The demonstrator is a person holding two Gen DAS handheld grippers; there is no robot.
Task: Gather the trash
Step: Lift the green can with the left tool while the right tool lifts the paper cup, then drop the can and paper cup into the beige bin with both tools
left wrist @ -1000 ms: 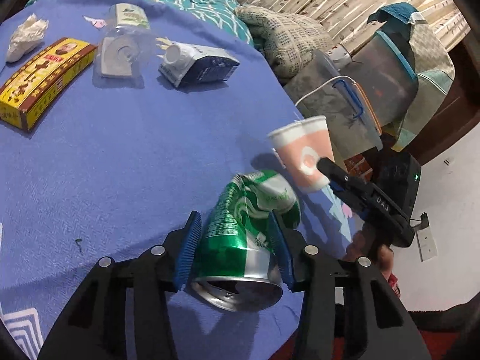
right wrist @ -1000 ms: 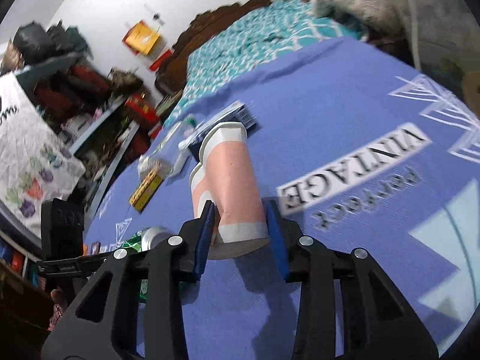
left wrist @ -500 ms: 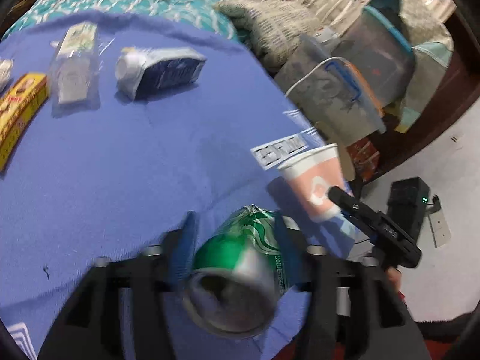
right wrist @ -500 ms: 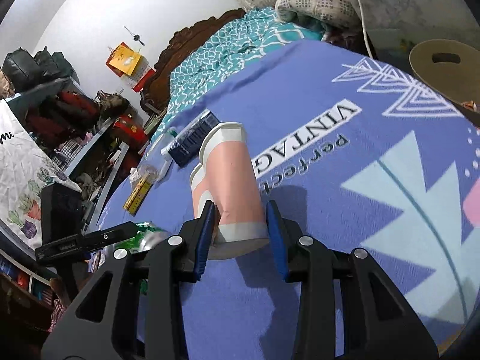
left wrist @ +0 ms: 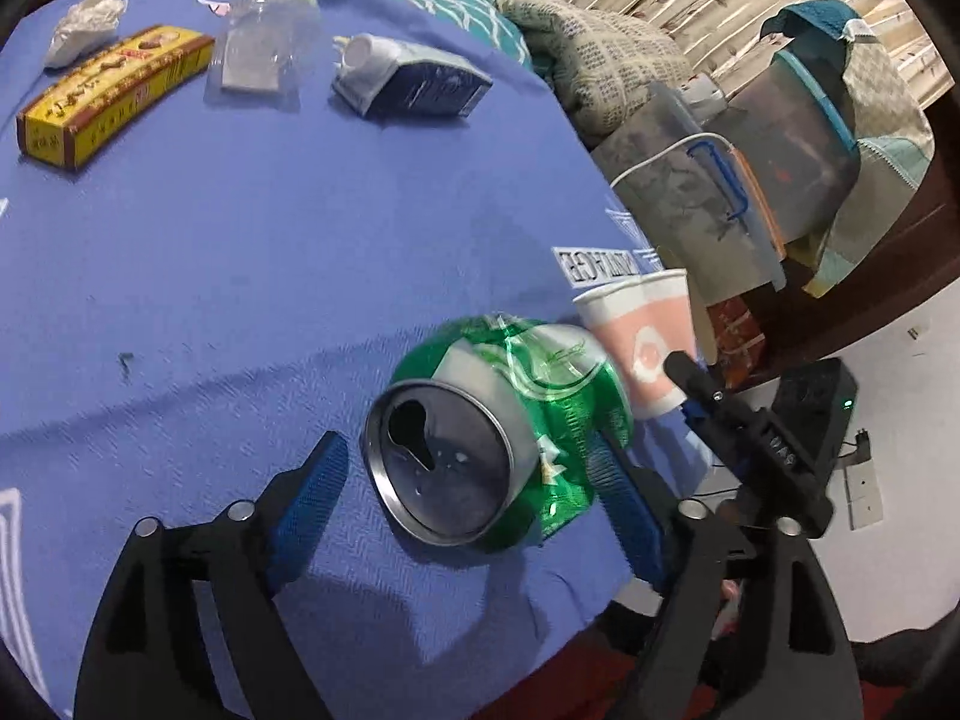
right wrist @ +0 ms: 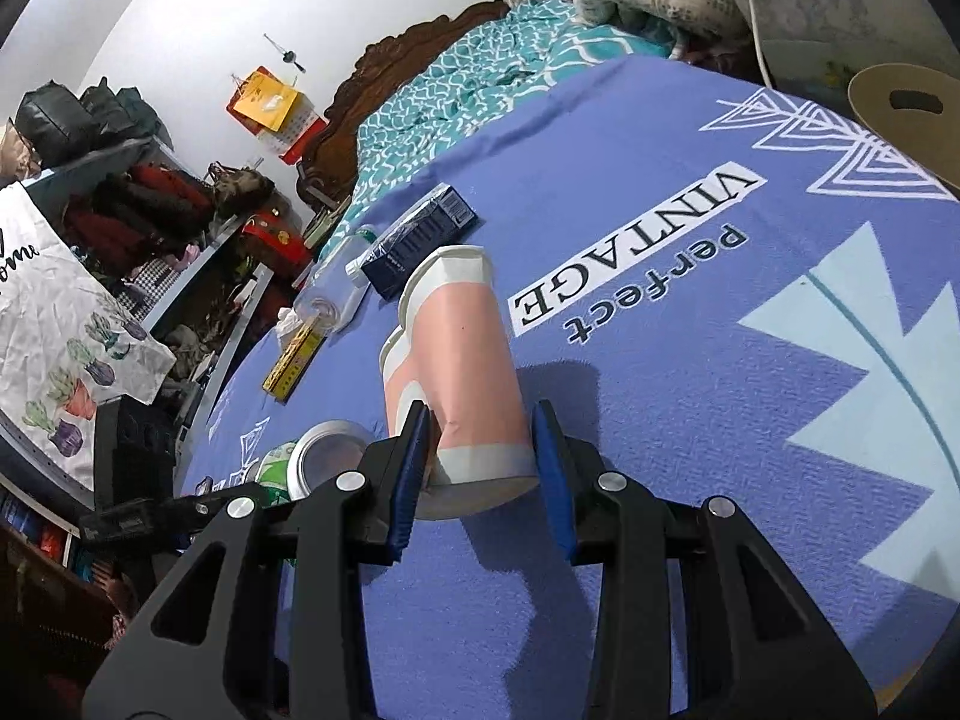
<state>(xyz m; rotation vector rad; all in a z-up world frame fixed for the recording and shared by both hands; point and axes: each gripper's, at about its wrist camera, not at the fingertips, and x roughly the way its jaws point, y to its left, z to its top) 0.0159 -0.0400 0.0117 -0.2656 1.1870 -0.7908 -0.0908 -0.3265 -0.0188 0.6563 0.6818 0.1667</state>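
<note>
A crushed green can (left wrist: 510,420) lies on its side on the blue cloth (left wrist: 270,240), its open top facing me. My left gripper (left wrist: 468,498) is open around it; the right finger is near the can, the left finger stands apart. The can also shows in the right wrist view (right wrist: 306,462). My right gripper (right wrist: 480,444) is shut on stacked pink and white paper cups (right wrist: 456,372), held over the cloth near its front edge. The cups also show in the left wrist view (left wrist: 642,336).
At the far side of the cloth lie a yellow box (left wrist: 114,96), a clear plastic package (left wrist: 258,48), a blue and white carton (left wrist: 414,84) and crumpled white paper (left wrist: 84,24). Clear storage bins (left wrist: 750,168) and a pillow (left wrist: 600,60) stand beyond the right edge.
My left gripper has opened and let go of the green can, which now lies on the cloth turned with its top toward me. The right gripper still holds the cups.
</note>
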